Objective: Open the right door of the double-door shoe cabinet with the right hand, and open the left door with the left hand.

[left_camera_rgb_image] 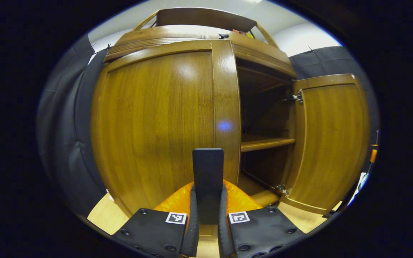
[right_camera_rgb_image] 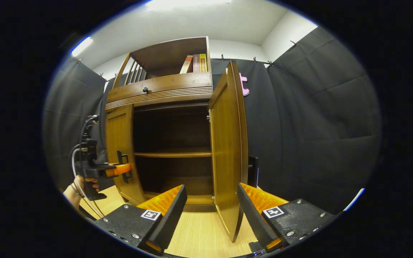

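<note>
With the right brown wooden cabinet door point(right_camera_rgb_image: 228, 150) swung open at frame centre between the spread right gripper point(right_camera_rgb_image: 212, 211), the left gripper point(left_camera_rgb_image: 207, 200) sits clamped on the black handle point(left_camera_rgb_image: 208, 172) of the stiff, hinged, likely light left door point(left_camera_rgb_image: 156, 125).

The left door's handle point(left_camera_rgb_image: 208, 172) is half hidden in the left gripper view: its lower part sits between the fingers point(left_camera_rgb_image: 193, 218), so where it meets the door point(left_camera_rgb_image: 156, 125) cannot be seen. Inside the cabinet point(right_camera_rgb_image: 172, 132) the far corners are too dark to make out. In the right gripper view, the right door point(right_camera_rgb_image: 228, 150) stands edge-on and covers most of its own handle point(right_camera_rgb_image: 252, 171), which peeks out behind it. The books point(right_camera_rgb_image: 195, 63) up top are too small to read. The person's hand point(right_camera_rgb_image: 81, 181) at the left is partly cut off.
</note>
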The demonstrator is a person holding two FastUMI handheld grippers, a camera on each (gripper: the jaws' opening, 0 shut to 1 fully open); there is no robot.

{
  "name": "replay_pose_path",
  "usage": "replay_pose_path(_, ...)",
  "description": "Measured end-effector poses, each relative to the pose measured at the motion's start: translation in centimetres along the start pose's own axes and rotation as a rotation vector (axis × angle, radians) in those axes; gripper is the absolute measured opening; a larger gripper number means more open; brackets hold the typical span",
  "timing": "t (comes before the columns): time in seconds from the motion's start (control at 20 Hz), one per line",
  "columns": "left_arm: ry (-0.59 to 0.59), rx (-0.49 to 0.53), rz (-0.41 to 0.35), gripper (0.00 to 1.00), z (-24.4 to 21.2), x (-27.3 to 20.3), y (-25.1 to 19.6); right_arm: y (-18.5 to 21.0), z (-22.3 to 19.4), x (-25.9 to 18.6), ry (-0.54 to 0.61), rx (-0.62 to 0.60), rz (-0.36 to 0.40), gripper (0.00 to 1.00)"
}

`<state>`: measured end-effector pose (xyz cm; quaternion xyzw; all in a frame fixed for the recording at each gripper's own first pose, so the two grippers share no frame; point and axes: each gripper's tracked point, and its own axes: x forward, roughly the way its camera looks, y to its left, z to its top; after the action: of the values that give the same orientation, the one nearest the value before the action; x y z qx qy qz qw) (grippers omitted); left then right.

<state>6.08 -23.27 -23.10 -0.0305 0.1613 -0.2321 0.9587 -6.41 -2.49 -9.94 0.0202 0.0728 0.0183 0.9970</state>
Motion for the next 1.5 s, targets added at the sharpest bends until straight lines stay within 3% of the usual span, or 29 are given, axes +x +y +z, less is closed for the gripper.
replay_pose_path(0.55, -0.017, 0.025, 0.082, 0.29, 0.1, -10.5, 5.5, 5.0, 0.0, 0.3, 0.011, -0.012, 0.097, 0.88)
replay_pose_path(0.75, -0.007, 0.026, 0.117, 0.19, -0.1, -12.6, 7.5, 6.9, 0.2, 0.8, 0.01, -0.015, 0.127, 0.88)
replay_pose_path(1.2, -0.037, 0.065, 0.201, 0.18, 0.2, -16.4, 13.4, 9.7, 0.1, 0.9, 0.031, -0.026, 0.168, 0.88)
replay_pose_path(1.3, -0.043, 0.077, 0.256, 0.1, 0.0, -17.4, 15.5, 10.2, 0.3, 0.8, 0.024, -0.023, 0.174, 0.88)
replay_pose_path(1.5, -0.053, 0.041, 0.261, 0.09, 0.2, -19.3, 17.4, 11.4, 0.2, 0.9, 0.025, -0.023, 0.193, 0.88)
